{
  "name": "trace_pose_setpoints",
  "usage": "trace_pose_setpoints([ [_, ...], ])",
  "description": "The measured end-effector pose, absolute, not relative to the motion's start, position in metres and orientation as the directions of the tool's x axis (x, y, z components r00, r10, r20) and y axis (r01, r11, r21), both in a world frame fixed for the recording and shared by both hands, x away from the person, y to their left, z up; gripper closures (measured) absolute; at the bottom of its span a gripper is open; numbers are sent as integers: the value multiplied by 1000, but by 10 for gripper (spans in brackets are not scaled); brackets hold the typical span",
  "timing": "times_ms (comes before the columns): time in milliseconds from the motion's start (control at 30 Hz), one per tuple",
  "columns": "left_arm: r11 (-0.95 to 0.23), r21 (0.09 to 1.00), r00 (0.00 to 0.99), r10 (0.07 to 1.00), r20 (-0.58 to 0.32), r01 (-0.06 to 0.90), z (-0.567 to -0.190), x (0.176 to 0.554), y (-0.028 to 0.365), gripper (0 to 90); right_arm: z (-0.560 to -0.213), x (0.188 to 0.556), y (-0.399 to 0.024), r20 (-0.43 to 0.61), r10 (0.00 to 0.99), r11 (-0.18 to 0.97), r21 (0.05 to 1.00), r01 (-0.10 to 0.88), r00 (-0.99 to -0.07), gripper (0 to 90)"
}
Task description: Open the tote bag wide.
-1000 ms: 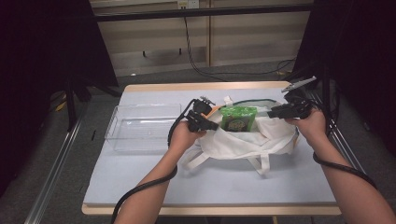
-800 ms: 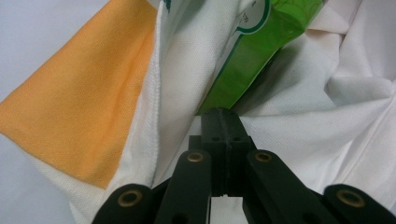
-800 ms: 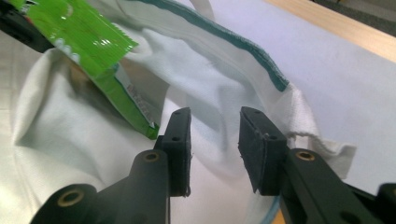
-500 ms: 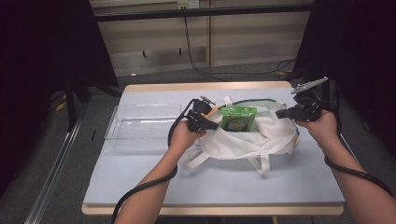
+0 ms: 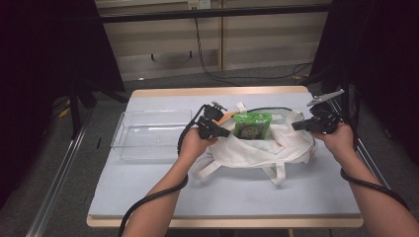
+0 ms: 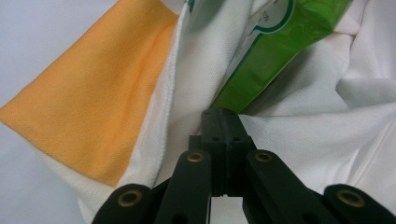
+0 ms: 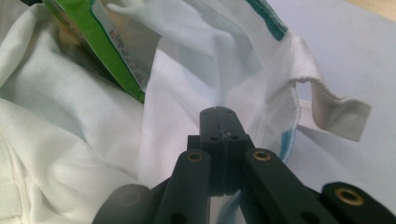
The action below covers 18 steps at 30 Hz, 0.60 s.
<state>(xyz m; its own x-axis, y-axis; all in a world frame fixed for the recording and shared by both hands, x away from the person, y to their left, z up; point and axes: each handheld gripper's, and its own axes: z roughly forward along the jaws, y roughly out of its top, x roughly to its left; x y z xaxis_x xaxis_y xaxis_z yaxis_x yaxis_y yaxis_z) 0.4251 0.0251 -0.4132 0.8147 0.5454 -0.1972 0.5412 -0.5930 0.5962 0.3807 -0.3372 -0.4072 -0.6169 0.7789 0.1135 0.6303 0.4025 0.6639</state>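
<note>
**Right side of the bag drawn outward**

Over the last second we see the right hand-held gripper (image 5: 302, 125) pull out and up toward the worktop's (image 5: 306, 197) right edge, stretching the white bag's (image 5: 257, 153) mouth wider around the green packet (image 5: 252, 125); we judge this readies the packet for removal. Both forearms reach forward. The left hand-held gripper (image 5: 226, 132) sits at the bag's left rim, jaws together, apparently on fabric. The right's jaws are pressed together on cloth. A clear bin (image 5: 148, 133) waits left.

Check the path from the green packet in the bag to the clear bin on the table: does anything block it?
The green packet sits in the white bag; the left gripper and its hand lie between it and the clear bin.
</note>
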Motion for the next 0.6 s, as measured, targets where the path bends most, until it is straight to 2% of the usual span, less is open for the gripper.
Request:
trace_pose_setpoints([
  [300,-601,586,815,544,-198,544,-416,427,26,900,-428,378,-348,148,790,369,661,654,-595,900],
  [500,-595,586,810,551,-201,550,-417,427,25,900,-433,377,-347,117,793,396,647,651,-598,900],
  [600,-595,584,809,551,-204,553,-417,427,25,900,-435,377,-348,133,790,382,656,651,-598,900],
])
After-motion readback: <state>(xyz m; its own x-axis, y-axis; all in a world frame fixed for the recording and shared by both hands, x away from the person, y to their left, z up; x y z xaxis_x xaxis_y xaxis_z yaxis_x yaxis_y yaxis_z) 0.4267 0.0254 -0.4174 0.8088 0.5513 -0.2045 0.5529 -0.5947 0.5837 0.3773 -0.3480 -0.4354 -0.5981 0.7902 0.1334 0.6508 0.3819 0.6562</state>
